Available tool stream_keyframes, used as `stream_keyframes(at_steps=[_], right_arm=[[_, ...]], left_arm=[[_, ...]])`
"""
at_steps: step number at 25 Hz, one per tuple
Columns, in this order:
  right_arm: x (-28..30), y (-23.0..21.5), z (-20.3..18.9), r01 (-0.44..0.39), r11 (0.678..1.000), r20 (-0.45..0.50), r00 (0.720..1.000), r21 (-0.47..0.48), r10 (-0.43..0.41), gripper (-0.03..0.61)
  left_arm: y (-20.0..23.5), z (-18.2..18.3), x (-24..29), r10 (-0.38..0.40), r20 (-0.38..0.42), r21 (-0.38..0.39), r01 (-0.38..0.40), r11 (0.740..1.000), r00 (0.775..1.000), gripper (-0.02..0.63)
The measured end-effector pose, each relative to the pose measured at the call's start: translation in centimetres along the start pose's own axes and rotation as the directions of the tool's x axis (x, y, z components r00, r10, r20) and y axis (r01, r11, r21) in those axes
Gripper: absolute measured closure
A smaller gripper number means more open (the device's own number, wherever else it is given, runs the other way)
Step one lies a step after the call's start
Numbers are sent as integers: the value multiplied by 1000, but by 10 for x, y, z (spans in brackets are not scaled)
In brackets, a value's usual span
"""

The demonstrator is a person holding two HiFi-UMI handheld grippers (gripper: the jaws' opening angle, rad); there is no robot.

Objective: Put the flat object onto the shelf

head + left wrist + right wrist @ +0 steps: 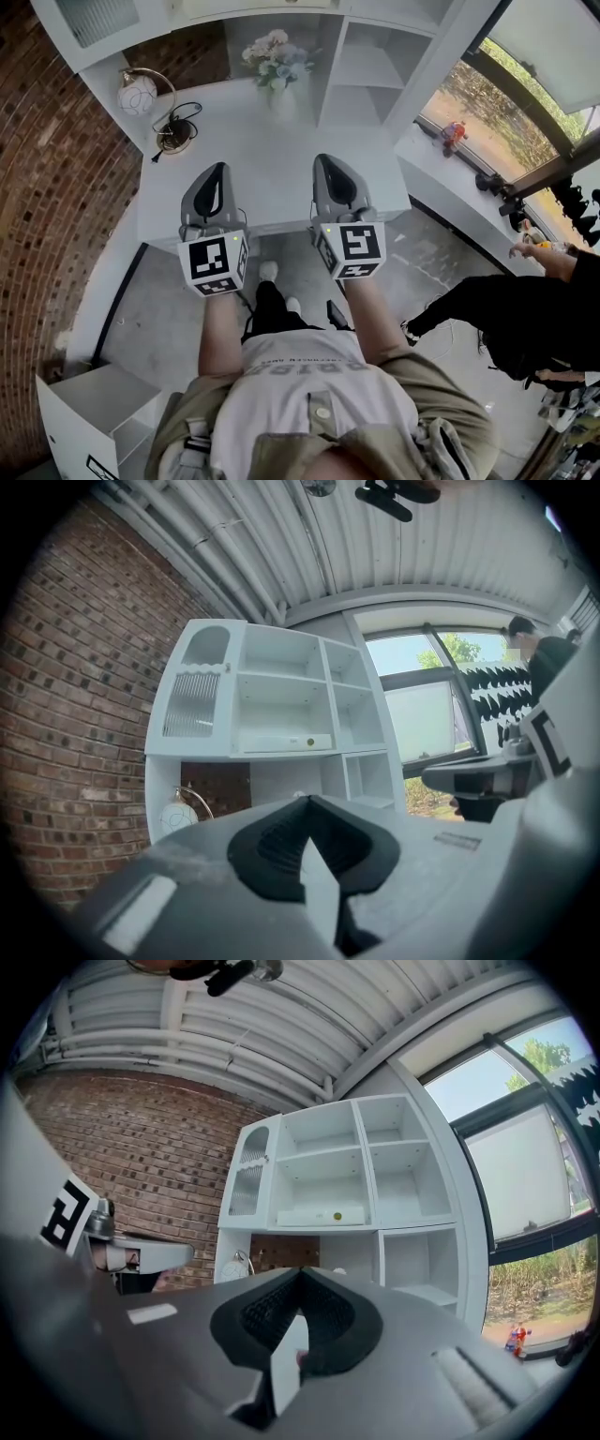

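We hold the left gripper (219, 171) and right gripper (325, 161) side by side above the front of the counter (272, 141). Each pair of jaws is pressed together with nothing between them. The flat object (286, 743), a white box, lies on the shelf (202, 755) in its wide middle compartment, well apart from both grippers.

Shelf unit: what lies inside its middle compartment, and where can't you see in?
A flat white box with a yellow dot lies in the middle compartment of the shelf unit. The ribbed door at upper left hides what is behind it.
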State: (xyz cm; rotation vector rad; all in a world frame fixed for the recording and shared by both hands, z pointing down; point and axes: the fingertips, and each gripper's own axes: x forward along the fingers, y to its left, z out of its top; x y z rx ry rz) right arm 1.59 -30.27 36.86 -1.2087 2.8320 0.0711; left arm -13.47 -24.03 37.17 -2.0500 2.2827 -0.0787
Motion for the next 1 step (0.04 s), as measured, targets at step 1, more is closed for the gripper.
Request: stream_keyframes(at_steps=[1], right_arm=[[0, 0, 0, -3, 1000, 2, 1000, -3, 3, 577]], left_arm=[[0, 0, 0, -1, -1, 0, 1, 1000, 1000, 606]])
